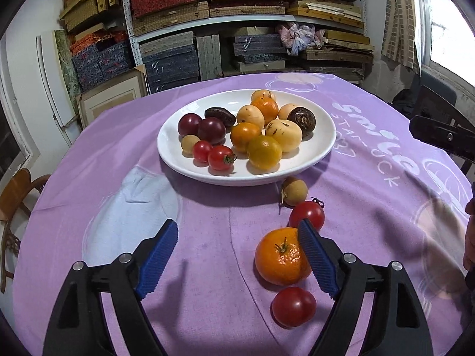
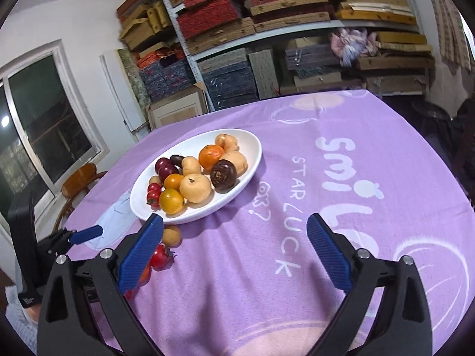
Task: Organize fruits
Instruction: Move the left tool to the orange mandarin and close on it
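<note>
Between your left tool's (image 1: 237, 231) spread blue pads, a tomato (image 1: 294, 306) and mandarin (image 1: 280, 256) lie nearest its right pad, another tomato (image 1: 307, 215) and a longan (image 1: 294, 191) beyond, then the fruit plate (image 1: 178, 136); your right tool (image 2: 234, 231) gapes empty.

Open cloth on the right, loose fruit crowding the left gripper's lane.

The left gripper (image 1: 237, 237) stands spread, its right finger (image 1: 317, 262) over the orange (image 1: 279, 256), seemingly touching it; tomatoes (image 1: 307, 215) (image 1: 294, 305) and a longan (image 1: 294, 191) line the path to the plate (image 1: 178, 160). Bare purple tablecloth (image 2: 267, 267) lies between the wide-open right gripper (image 2: 234, 247) fingers, free up to the plate's near rim.
</note>
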`<state>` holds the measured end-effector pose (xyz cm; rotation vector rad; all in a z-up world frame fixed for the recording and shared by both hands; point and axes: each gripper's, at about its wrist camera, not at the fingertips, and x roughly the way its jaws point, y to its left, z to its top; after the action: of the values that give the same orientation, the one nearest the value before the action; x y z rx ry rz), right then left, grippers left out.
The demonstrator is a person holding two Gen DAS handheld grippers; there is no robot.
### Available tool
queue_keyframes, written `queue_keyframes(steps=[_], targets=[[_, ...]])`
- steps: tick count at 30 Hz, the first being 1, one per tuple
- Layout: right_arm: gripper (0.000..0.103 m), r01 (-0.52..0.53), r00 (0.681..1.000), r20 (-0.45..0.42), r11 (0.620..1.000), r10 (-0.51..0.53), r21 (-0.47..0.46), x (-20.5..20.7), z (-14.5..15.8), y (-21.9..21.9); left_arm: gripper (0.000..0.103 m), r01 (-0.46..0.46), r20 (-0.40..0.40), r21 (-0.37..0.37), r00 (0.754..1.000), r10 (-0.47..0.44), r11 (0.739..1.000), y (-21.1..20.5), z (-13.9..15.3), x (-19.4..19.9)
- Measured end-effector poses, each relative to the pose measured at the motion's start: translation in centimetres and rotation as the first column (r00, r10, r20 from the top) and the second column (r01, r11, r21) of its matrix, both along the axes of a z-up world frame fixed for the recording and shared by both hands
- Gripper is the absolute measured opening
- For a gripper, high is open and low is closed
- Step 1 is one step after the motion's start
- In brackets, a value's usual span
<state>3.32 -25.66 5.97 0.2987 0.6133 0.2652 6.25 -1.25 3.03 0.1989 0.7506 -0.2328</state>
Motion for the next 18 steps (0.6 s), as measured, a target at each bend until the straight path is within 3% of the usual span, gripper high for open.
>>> queue_keyframes(steps=[6, 11, 18], targets=[[0.098, 0.007, 1.000, -0.011, 1.000, -0.007, 0.003, 0.2, -0.2, 0.0, 0.087, 0.039, -0.031, -0.059, 0.999, -0.041, 0.997, 0.1, -0.5, -0.6], [0.098, -0.001, 1.000, -0.026, 1.000, 0.000, -0.017, 0.6, -0.6, 0.5, 0.087, 0.065, -0.046, -0.009, 0.997, -0.065, 0.998, -0.8, -1.8, -0.6], [0.098, 0.004, 0.999, -0.054, 1.000, -0.005, -0.026, 1.1, -1.4, 0.8, 0.087, -0.013, -0.049, -0.026, 0.999, 0.012, 1.000, 1.7, -1.9, 0.3]])
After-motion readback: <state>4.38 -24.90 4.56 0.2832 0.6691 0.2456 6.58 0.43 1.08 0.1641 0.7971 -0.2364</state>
